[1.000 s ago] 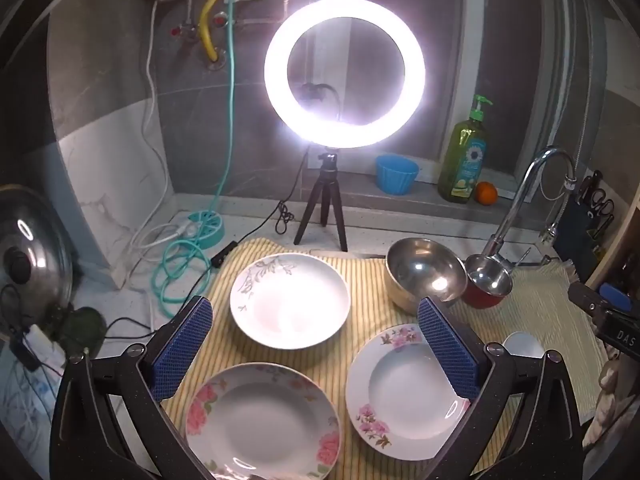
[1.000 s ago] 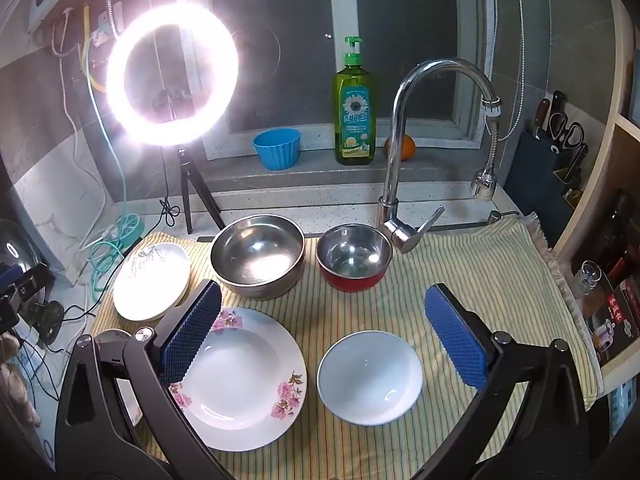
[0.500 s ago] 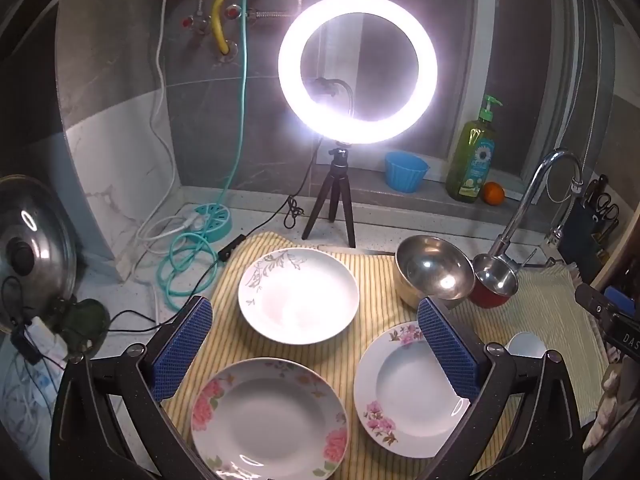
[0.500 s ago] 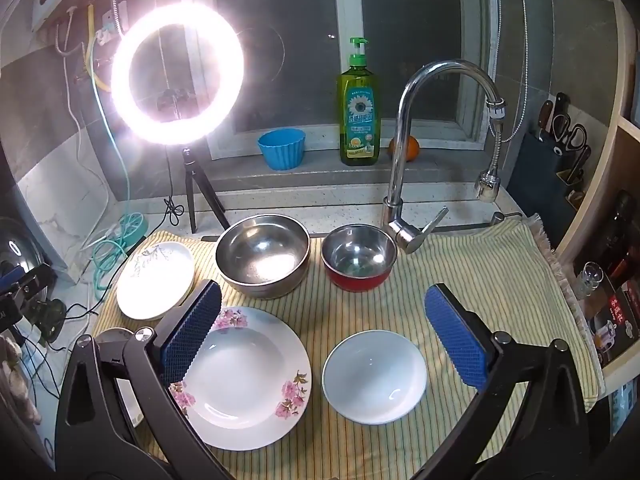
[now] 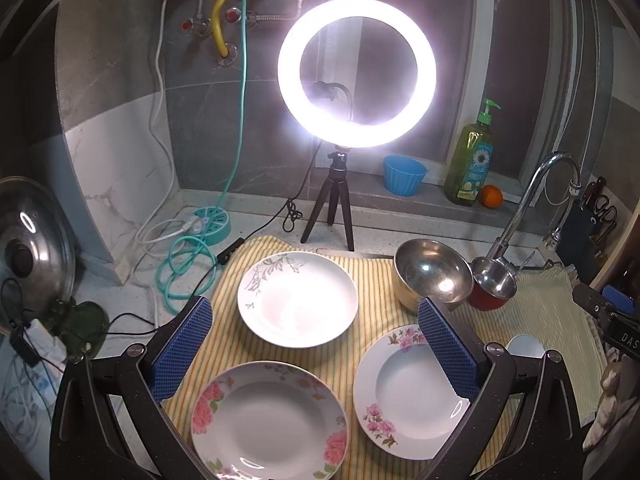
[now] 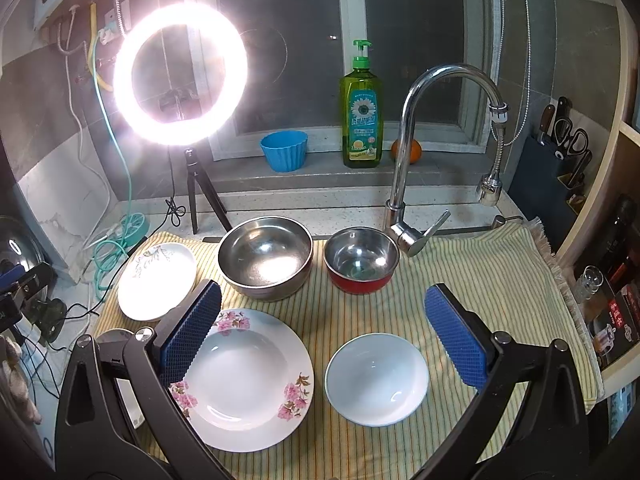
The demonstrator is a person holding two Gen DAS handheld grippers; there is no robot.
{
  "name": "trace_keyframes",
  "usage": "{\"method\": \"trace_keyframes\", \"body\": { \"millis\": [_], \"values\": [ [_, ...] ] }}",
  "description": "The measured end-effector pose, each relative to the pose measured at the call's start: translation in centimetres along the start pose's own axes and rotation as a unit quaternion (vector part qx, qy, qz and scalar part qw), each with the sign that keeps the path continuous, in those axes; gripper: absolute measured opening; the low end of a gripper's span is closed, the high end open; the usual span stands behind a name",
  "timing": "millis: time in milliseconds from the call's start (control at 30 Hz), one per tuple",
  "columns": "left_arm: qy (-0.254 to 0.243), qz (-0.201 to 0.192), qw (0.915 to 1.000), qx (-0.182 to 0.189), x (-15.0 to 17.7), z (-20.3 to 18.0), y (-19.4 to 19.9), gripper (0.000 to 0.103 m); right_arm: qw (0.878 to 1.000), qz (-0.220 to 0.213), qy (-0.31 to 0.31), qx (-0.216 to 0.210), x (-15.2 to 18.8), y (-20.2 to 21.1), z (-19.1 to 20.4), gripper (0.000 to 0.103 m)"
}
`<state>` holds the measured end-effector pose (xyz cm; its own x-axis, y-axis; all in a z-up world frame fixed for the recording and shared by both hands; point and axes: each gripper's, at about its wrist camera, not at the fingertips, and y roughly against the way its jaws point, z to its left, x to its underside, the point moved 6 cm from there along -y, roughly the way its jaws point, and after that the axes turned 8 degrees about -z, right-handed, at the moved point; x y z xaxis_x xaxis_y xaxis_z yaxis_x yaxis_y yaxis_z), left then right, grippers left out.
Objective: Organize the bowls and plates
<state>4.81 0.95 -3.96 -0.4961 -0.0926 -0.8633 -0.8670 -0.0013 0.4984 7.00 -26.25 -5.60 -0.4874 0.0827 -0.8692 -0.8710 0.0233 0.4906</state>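
Striped cloth [image 6: 472,276]: 3 floral plates, steel bowl [image 6: 265,256], white bowl [image 6: 377,379].

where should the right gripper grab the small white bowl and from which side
Grip the rim of the small white bowl, one finger inside and one outside, coming down from above on its near edge. It sits upright and alone on the striped cloth, apart from the flowered plate, and looks too wide to straddle. The right gripper hangs open above it.
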Motion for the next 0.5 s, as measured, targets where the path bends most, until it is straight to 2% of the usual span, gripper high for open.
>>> {"method": "trace_keyframes", "body": {
  "millis": [500],
  "values": [
    [0.000,0.000,1.0000,0.009,-0.15,-0.25,-0.16,0.102,1.000,0.003,0.004,0.000,0.27,-0.29,0.28,0.103]
  ]
}}
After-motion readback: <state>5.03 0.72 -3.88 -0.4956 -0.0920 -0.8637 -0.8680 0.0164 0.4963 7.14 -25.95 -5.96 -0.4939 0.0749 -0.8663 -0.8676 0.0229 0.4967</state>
